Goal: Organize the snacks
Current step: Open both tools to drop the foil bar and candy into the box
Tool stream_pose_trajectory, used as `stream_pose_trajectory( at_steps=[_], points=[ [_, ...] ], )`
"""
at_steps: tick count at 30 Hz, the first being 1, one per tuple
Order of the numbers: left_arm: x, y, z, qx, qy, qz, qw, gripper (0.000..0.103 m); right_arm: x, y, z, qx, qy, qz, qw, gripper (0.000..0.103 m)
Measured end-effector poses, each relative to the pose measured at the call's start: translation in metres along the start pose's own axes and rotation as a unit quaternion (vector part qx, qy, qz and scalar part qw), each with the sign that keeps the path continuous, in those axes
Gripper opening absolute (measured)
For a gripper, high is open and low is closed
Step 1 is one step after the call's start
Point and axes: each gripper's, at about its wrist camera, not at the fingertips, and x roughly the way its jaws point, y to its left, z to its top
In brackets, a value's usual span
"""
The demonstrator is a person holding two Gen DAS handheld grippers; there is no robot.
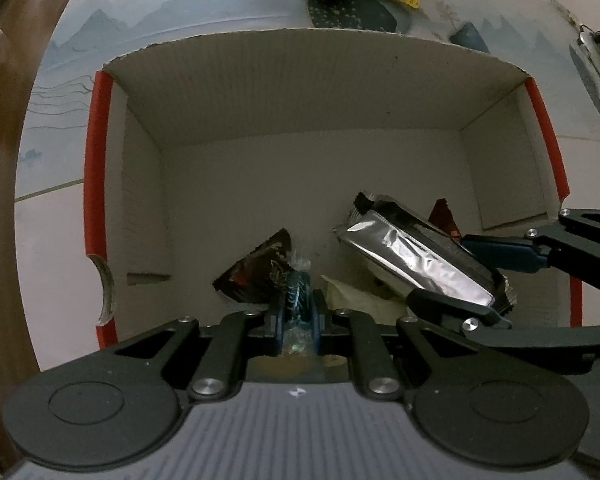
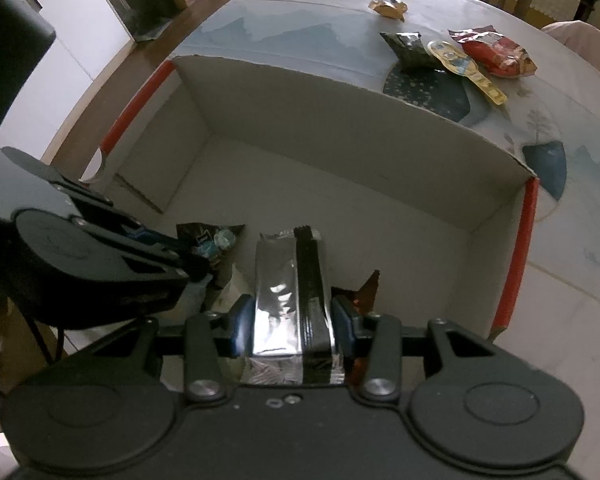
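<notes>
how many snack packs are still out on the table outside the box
4, all beyond the box's far wall: gold pack farthest, then dark pack, yellow pack, red pack in a row. Others may lie outside view.

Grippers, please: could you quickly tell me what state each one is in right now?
Left gripper: shut on a small blue-wrapped candy, inside the cardboard box.
Right gripper: shut on a silver and black foil packet.

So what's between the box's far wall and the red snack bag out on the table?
In the right wrist view, bare tablecloth, then a dark packet and a yellow packet lie between the box wall and the red bag.
</notes>
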Motion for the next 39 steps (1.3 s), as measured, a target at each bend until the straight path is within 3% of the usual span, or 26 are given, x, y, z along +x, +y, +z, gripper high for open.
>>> stream_pose_trajectory(
  at_steps=[16, 25, 33, 39],
  points=[
    [-0.026, -0.010, -0.014, 0.032, -0.040, 0.008, 0.9986, 0.015, -0.024, -0.007, -0.007, 0.022, -0.034, 0.022, 0.999, 0.044],
    [-0.061, -0.011, -0.025, 0.041, -0.076, -0.002, 0.9963, 0.021, -0.054, -0.007, -0.008, 0.018, -0.066, 0.025, 0.997, 0.047],
    [-0.093, -0.012, -0.018, 0.042, -0.112, -0.003, 0.9928, 0.022, -0.087, -0.009, 0.000, 0.010, -0.103, 0.018, 0.994, 0.050],
    [-0.114, -0.014, -0.007, 0.038, -0.136, -0.003, 0.9900, 0.030, -0.108, -0.015, 0.011, 0.007, -0.128, 0.011, 0.992, 0.054]
  ],
)
